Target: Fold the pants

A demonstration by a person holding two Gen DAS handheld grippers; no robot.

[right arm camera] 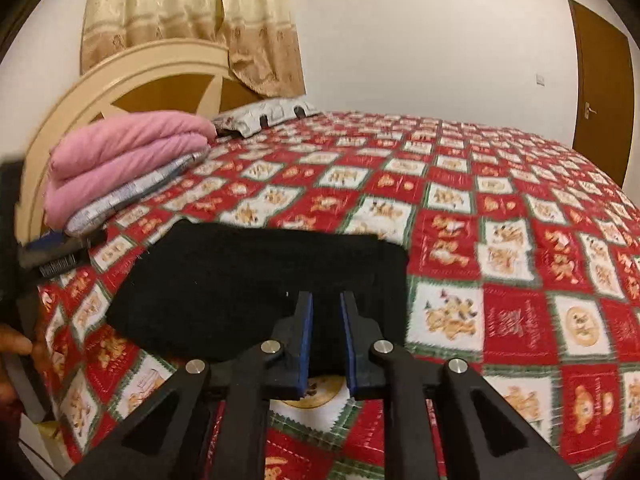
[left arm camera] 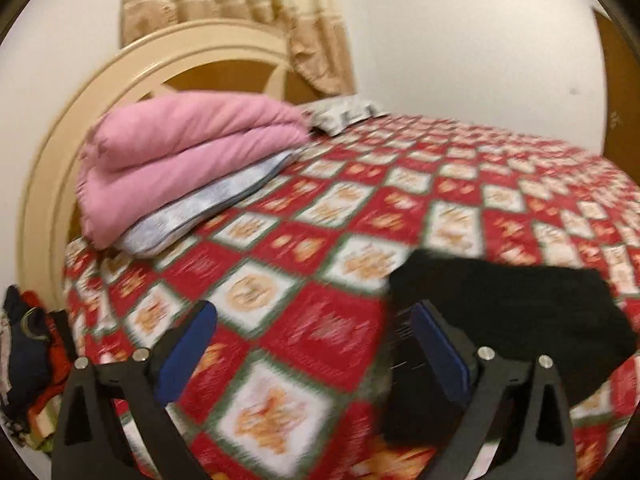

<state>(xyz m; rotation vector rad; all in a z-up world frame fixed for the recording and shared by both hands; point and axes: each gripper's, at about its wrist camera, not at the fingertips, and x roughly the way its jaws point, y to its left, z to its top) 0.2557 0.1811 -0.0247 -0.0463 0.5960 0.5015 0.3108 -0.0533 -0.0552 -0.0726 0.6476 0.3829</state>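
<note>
Black pants (right arm camera: 256, 284) lie on the bed near its front edge as a compact flat rectangle, edges roughly squared. That looks like a finished or near-finished fold; I'd judge the task late.

Left tongs (left arm camera: 314, 320) are spread wide with nothing between the blue pads, hanging over the bedspread (left arm camera: 320, 208) just left of the pants. The right-hand finger overlaps the pants' left edge in the left wrist view; contact can't be told, frame is blurred. Probably released so the fold can settle.

Right tongs (right arm camera: 326, 300) are nearly closed, a narrow gap showing between the pads. They sit over the near edge of the pants. No cloth is visibly pinched, so I read them as clenched on nothing, maybe to pat or smooth the stack.

The bedspread is a red, white and green patchwork print, lying flat, a good backing for folding. A folded pink comforter (right arm camera: 120, 156) sits on a grey-blue folded blanket (right arm camera: 132, 196) by the cream arched headboard (right arm camera: 120, 76), well apart from the pants. A patterned pillow (right arm camera: 268, 114) lies behind it. There are beige curtains (right arm camera: 192, 20), white walls and a brown door (right arm camera: 602, 92) on the right. A heap of mixed clothes (left arm camera: 28, 352) sits off the bed's left side.
</note>
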